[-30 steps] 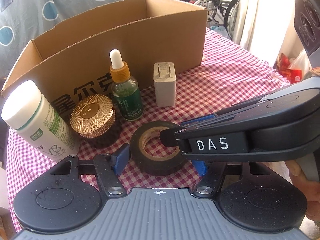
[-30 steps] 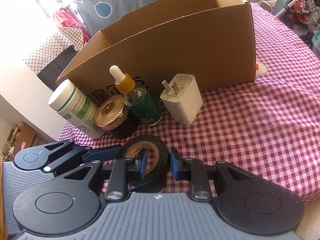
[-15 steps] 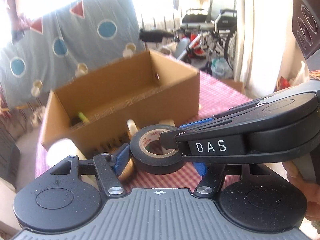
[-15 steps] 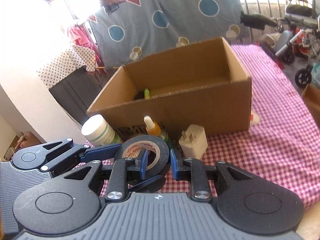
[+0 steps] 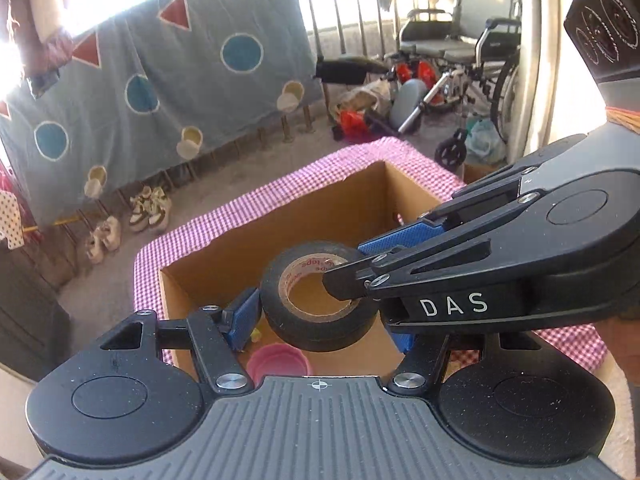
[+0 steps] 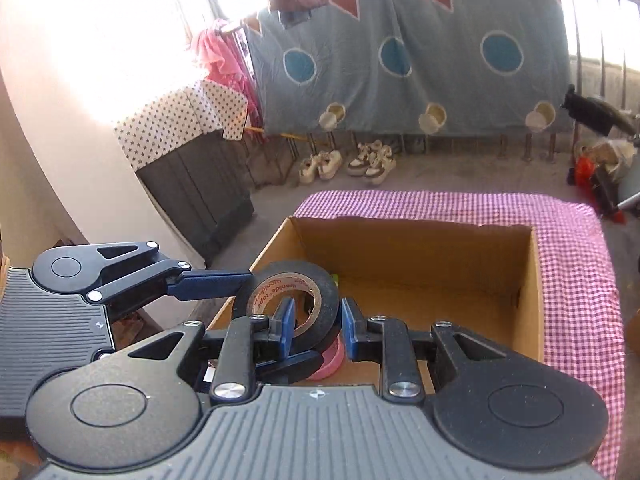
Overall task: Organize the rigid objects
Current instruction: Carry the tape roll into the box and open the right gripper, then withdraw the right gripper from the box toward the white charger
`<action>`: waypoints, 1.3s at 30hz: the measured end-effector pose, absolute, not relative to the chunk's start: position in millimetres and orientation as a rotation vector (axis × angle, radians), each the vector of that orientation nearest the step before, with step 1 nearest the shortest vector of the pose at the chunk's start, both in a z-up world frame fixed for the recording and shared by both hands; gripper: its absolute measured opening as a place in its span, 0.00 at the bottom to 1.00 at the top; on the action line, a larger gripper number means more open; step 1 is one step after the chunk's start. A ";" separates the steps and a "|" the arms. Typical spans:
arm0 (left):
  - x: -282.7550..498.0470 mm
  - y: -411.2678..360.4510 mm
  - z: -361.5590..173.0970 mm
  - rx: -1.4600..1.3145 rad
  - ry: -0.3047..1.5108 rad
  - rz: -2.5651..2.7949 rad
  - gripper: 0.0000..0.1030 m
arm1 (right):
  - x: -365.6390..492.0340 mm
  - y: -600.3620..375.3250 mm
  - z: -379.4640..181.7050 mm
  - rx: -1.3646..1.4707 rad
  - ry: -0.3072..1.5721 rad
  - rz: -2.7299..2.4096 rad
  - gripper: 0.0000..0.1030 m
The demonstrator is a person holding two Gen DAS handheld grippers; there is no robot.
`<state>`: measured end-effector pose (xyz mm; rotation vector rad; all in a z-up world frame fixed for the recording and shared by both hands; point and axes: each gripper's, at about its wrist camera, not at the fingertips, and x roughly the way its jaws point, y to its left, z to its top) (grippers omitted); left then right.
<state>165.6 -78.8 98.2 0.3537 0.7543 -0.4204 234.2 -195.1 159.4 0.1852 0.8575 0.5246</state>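
Two handheld grippers shared one black roll of electrical tape [image 5: 320, 300], carried above the open brown cardboard box [image 6: 420, 248]. The left gripper [image 5: 320, 314] clamped the roll's outer sides between its blue pads. The right gripper [image 6: 314, 322] pinched the roll's wall, one finger inside the hole and one outside (likely for steadiness). Below the fingers, a pink round lid [image 5: 279, 362] lay inside the box.

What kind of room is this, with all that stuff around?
Probably a home balcony or sunroom used for storage: a blanket hangs over a railing, shoes sit on the floor, and a wheelchair is parked behind the table.
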 end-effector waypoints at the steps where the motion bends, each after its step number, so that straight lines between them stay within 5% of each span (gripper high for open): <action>1: 179.1 -78.7 93.7 0.348 0.798 -0.422 0.64 | 253.1 -194.8 152.0 0.206 0.907 0.529 0.26; 9: 275.5 -70.7 41.7 0.275 1.111 -0.423 0.64 | 351.1 -187.4 80.0 0.287 1.172 0.513 0.26; 21: 329.2 -59.2 -20.2 0.291 1.321 -0.358 0.64 | 403.2 -165.7 1.5 0.314 1.344 0.493 0.25; 31: 324.3 -45.9 1.2 0.253 1.262 -0.301 0.74 | 409.1 -170.4 1.9 0.437 1.308 0.503 0.28; 39: 285.4 -36.4 56.7 0.181 1.157 -0.344 0.75 | 371.7 -212.8 64.4 0.570 1.183 0.564 0.34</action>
